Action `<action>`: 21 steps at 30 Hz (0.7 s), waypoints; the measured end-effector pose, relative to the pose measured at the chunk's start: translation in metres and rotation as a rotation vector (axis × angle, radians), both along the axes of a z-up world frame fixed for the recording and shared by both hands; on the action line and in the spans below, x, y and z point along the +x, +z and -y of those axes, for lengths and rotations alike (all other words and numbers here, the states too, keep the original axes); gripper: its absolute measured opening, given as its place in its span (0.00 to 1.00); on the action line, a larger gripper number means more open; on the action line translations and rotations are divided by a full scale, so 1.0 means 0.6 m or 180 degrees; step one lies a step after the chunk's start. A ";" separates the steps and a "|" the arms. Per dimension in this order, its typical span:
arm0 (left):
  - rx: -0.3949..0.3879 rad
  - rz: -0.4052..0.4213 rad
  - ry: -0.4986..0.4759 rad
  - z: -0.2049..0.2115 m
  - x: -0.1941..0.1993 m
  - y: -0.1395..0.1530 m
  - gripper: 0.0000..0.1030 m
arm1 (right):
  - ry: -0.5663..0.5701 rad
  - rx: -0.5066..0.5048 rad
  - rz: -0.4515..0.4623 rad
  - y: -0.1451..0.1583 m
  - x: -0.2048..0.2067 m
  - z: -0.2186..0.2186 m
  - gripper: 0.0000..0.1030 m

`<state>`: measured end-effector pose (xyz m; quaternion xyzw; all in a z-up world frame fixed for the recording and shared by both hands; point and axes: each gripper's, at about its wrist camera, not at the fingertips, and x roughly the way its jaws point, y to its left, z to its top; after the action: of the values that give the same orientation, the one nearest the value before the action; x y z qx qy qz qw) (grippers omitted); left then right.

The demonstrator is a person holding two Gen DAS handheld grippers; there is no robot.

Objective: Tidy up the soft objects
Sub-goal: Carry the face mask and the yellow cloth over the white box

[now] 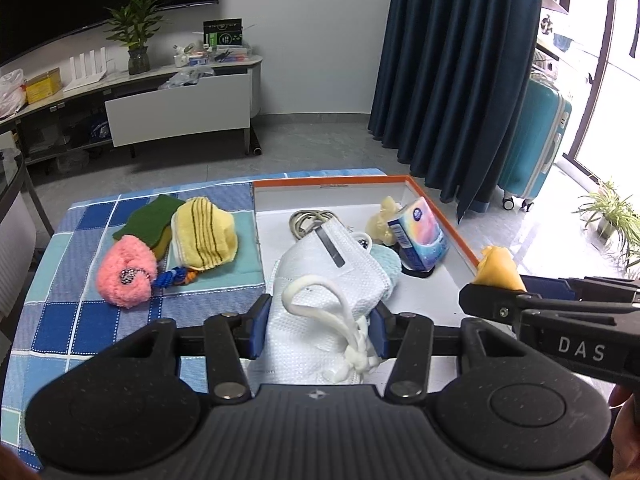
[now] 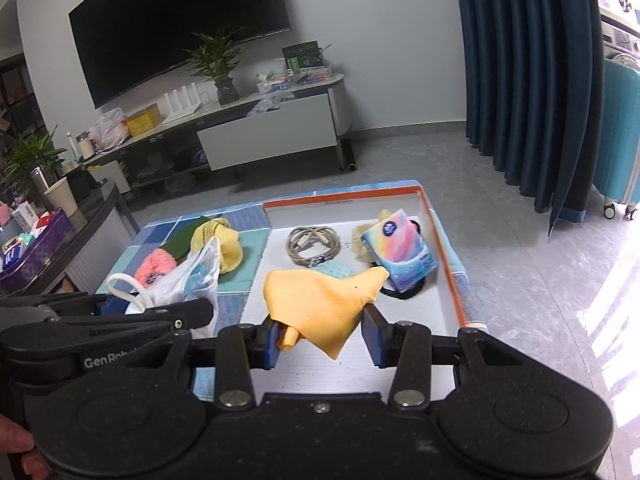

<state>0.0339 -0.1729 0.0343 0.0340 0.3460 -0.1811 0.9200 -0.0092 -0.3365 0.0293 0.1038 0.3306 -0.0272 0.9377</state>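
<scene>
Currently the mask (image 1: pixel 320 312) is pinched in the left claw (image 1: pixel 316 330), the yellow cloth (image 2: pixel 320 304) in the right claw (image 2: pixel 320 340) — both light, limp; bunched folds are best gripped.

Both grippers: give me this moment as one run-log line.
left gripper: shut on white mask | right gripper: shut on yellow cloth | both above tray

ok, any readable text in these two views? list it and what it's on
"DAS": on the right tongs' body, left wrist view.
"GenRob", cut off: on the left tongs' body, right wrist view.
Tissue pack: round logo, print too blurred to read.
Green box on the TV cabinet: too small to read.
Tray rim label: too small to read.
</scene>
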 end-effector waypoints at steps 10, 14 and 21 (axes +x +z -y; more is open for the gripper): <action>0.0008 0.0008 -0.0062 0.019 0.003 -0.001 0.48 | -0.0083 0.0009 0.0010 -0.001 0.001 0.016 0.49; 0.0020 0.0008 -0.0079 0.025 0.004 -0.004 0.48 | -0.0103 0.0003 0.0012 -0.002 0.001 0.019 0.49; 0.0005 -0.0002 -0.0106 0.033 0.004 -0.005 0.48 | -0.0140 -0.0015 0.0021 -0.001 -0.002 0.027 0.49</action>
<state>0.0365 -0.1928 0.0313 0.0405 0.3458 -0.1960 0.9167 -0.0102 -0.3526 0.0290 0.1089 0.3251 -0.0482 0.9382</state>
